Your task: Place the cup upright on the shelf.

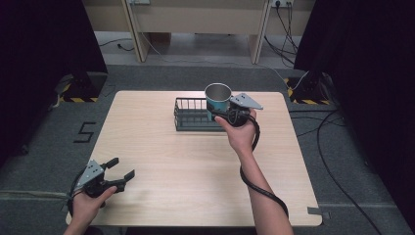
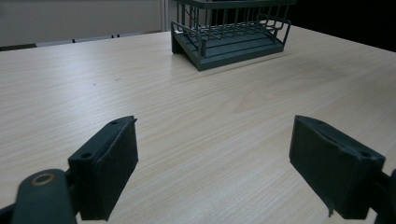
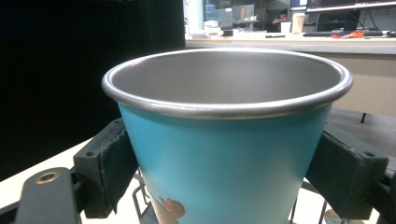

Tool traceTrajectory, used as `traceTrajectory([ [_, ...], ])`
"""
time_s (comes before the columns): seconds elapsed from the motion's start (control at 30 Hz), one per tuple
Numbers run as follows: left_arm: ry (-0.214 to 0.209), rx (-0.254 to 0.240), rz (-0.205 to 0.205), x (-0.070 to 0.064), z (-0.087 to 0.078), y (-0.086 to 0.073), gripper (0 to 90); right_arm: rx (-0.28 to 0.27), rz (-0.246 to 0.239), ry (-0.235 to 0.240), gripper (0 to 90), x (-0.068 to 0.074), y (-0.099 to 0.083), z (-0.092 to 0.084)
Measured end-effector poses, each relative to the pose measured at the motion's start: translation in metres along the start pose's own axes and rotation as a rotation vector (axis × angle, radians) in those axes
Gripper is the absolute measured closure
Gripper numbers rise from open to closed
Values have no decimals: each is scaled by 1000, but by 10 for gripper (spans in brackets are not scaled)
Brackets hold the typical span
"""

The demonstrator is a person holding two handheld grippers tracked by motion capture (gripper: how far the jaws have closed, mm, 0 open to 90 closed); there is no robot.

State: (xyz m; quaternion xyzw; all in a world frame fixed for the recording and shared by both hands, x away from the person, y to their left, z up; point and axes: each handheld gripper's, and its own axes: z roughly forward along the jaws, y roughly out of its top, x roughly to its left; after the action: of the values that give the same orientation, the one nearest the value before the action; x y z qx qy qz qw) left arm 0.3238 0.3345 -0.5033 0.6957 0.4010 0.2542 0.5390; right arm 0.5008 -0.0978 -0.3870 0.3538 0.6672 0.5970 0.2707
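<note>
R gripper [image 1: 226, 114] at upper centre of high view, jaws clamped on the cup [image 1: 218, 97] from both sides; cup upright, teal wall w/ bare metal rim, held over the right end of the wire rack [image 1: 192, 115]. Can't tell from high view whether cup base is clear of the rack floor or already touching. In right gripper view the cup [image 3: 227, 140] sits between the jaws, pads on the lower wall, rack wires just visible beneath at bottom of frame. L gripper [image 1: 119, 172] at lower left of high view, jaws wide apart, holding nothing, low over the worktop [image 1: 195, 171] and well apart from the rack; left gripper view shows the rack [image 2: 231, 35] at top centre of frame, nothing in it on the visible side. Risks, judged: cup wall tapers and is smooth, so grip could let it slide or tilt if squeeze eases early. Base could catch the rack's top rail on the way down → cup tips. Rack unsecured, L gripper not bracing it, so a sideways nudge may shift it.
</note>
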Motion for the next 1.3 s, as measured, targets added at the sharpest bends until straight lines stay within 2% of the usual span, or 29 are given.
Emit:
traceTrajectory([
  [0.73,-4,-3,0,0,0,0,147,27,22,-14,167,-8,11,40],
  [1.1,-7,-5,-1,0,0,0,148,41,52,-30,167,-14,9,55],
  [1.3,-6,-7,-1,0,0,0,148,55,49,-39,167,-15,11,66],
])
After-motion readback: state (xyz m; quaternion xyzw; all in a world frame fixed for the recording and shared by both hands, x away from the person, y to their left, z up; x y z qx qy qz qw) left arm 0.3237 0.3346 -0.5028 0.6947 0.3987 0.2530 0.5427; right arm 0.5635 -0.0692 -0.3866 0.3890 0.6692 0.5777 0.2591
